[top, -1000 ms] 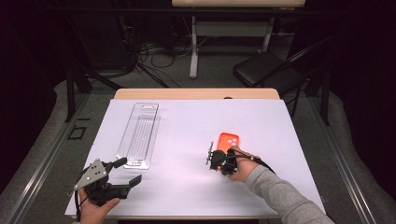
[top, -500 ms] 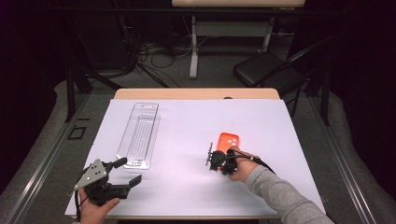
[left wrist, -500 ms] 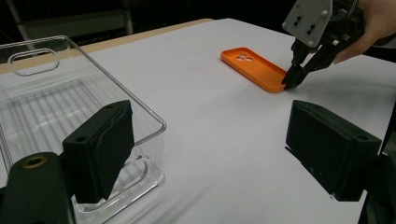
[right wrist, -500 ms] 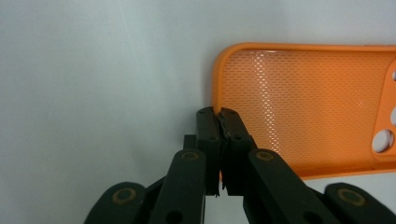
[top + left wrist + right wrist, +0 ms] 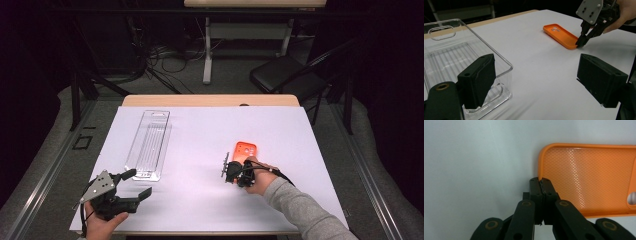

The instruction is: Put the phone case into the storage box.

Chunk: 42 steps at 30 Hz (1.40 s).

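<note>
The right gripper view is showing the right gripper (image 5: 540, 181) clenching its jaws on the near rim of the orange plastic phone case (image 5: 586, 177), lying open-side up on the white table cover (image 5: 200, 145). The high view is showing the left gripper (image 5: 138, 183) waiting, jaws released, beside one clear plastic tray (image 5: 150, 145). One case, one tray.

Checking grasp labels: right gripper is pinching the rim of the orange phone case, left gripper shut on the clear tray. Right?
Not quite. The left gripper is open, its jaws wide apart beside the clear tray, as the left gripper view shows. The right gripper does pinch the orange phone case rim.
</note>
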Each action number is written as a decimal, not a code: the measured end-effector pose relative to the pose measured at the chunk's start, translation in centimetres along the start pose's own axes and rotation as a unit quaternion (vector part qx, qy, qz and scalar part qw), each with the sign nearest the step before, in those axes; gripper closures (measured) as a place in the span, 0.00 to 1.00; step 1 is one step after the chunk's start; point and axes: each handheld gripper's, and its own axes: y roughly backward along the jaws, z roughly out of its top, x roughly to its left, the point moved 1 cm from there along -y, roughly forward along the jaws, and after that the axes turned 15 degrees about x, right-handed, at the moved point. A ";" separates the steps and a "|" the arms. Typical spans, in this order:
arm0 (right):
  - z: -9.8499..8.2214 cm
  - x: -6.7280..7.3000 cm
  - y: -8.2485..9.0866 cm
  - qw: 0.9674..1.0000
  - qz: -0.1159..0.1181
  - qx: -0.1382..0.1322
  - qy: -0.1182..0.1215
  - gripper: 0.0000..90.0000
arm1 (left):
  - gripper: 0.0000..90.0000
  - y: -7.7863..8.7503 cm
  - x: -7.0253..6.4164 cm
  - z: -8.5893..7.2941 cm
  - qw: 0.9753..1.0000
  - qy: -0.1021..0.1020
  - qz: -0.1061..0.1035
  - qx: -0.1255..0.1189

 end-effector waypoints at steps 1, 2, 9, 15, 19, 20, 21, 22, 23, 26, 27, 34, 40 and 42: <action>0.0 0.0 0.0 1.000 0.000 0.000 0.000 1.00 | 0.17 0.0 0.0 0.0 1.000 0.000 0.000 0.000; 0.0 0.0 0.0 1.000 0.000 0.000 0.001 1.00 | 0.17 0.0 0.0 0.0 1.000 0.000 0.000 0.000; 0.0 0.1 0.1 1.000 0.000 -0.001 0.003 1.00 | 0.17 0.0 0.0 0.0 1.000 0.000 0.000 0.000; -0.2 0.0 0.3 1.000 0.000 -0.007 0.002 1.00 | 0.17 0.0 0.0 0.0 1.000 0.000 0.000 0.001; -0.4 0.0 0.6 1.000 -0.005 -0.016 0.002 1.00 | 0.17 0.0 0.0 0.0 1.000 0.000 0.000 0.001; -0.4 0.0 0.7 1.000 -0.007 -0.020 0.001 1.00 | 0.17 0.0 0.0 0.0 1.000 0.000 0.000 0.001; -0.5 0.0 0.8 1.000 -0.007 -0.020 -0.002 1.00 | 0.17 0.0 0.0 0.0 1.000 0.000 0.000 0.001; -0.5 0.0 1.0 1.000 -0.010 -0.022 -0.002 1.00 | 0.17 0.0 0.0 0.0 1.000 0.000 0.000 0.001; -0.5 0.1 1.0 1.000 -0.010 -0.029 -0.004 1.00 | 0.17 -0.1 0.0 0.0 1.000 -0.001 0.000 0.001; -0.6 0.2 1.4 0.999 -0.018 -0.040 -0.002 1.00 | 0.17 -0.1 0.0 0.0 1.000 -0.001 0.000 0.002; -0.7 0.3 1.5 0.999 -0.020 -0.046 -0.001 1.00 | 0.17 -0.1 0.0 0.0 1.000 0.000 -0.001 0.002; -1.0 0.7 2.5 0.995 -0.039 -0.086 -0.002 1.00 | 0.17 -0.1 0.0 0.0 1.000 0.000 0.001 0.002; -1.2 1.3 3.2 0.992 -0.053 -0.116 0.001 1.00 | 0.17 -0.2 0.0 0.0 1.000 -0.001 0.001 0.004; -1.2 1.4 3.5 0.991 -0.060 -0.121 0.005 1.00 | 0.17 -0.3 0.0 0.0 1.000 0.000 0.001 0.005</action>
